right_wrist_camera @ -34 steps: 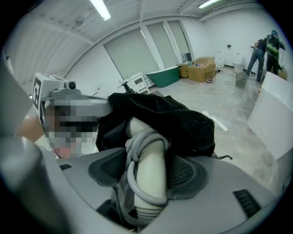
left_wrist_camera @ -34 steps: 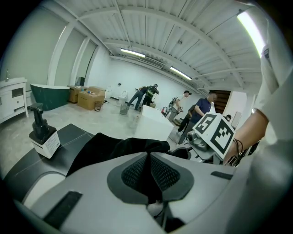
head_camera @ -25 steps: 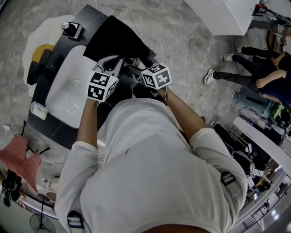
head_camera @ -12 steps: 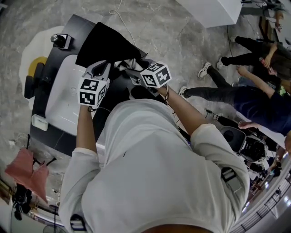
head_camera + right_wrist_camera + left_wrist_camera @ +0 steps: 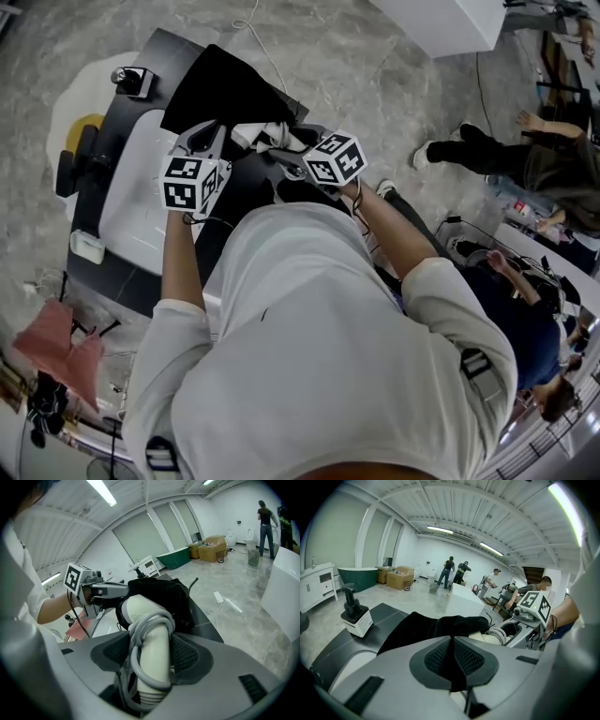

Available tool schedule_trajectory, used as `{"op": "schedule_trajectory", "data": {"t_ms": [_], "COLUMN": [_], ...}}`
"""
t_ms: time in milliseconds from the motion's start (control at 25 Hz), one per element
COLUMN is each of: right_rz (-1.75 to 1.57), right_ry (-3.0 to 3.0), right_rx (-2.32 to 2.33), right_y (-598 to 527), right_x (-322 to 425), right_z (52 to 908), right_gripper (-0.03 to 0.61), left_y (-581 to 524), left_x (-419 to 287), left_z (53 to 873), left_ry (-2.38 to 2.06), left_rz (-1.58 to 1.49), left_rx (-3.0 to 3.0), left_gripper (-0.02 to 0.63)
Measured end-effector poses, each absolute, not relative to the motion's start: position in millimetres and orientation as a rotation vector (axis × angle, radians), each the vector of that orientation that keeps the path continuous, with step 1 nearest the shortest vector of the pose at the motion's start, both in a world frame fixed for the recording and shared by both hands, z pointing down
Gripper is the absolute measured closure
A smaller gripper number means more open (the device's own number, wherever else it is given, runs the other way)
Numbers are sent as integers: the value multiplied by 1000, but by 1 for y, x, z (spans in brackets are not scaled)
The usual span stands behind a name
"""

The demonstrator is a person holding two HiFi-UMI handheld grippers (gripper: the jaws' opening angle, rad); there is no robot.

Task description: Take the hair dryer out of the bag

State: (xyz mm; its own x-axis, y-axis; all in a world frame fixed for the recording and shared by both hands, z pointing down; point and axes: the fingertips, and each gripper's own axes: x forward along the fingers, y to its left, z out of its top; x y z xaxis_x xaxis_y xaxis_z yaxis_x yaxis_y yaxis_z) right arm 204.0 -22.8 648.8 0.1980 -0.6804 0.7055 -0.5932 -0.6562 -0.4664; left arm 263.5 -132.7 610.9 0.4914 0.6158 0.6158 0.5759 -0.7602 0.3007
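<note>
Hair dryer [image 5: 151, 653]: sitting at the mouth of the bag [image 5: 164, 592], mostly outside it, with the head end touching the black fabric. Being clamped by the right gripper [image 5: 152, 660], with the jaws standing wide and pressing on both sides of the white handle. Carrying the grey cord [image 5: 156, 618] looped round that handle.

Running lengthwise straight out between the right jaws toward the bag, with the handle end nearest the gripper and the head end nearest the bag. Appearing to turn at the head toward the left gripper's side; not possible to tell the barrel's direction exactly.

Left gripper [image 5: 451, 644]: pinching a fold of the bag just beside its mouth, with the jaws nearly together on the fabric.

Coming move, as a judgement: drawing the hair dryer back along the handle's own line, away from the bag, while anchoring the fabric on the left. Guarding against the head or the cord loops catching on the bag's mouth.
</note>
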Motion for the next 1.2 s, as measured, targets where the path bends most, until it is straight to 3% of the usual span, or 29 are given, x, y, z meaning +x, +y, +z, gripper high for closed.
{"op": "schedule_trajectory", "data": {"t_ms": [1200], "right_rz": [-1445], "right_ry": [1746], "right_rx": [-2353], "right_y": [2], "right_x": [151], "right_z": [634], "right_gripper": [314], "left_y": [-110], "left_x": [281], "left_z": [643], "left_ry": [957], "left_rz": [1269], "left_rx": [2485], "left_gripper": [580]}}
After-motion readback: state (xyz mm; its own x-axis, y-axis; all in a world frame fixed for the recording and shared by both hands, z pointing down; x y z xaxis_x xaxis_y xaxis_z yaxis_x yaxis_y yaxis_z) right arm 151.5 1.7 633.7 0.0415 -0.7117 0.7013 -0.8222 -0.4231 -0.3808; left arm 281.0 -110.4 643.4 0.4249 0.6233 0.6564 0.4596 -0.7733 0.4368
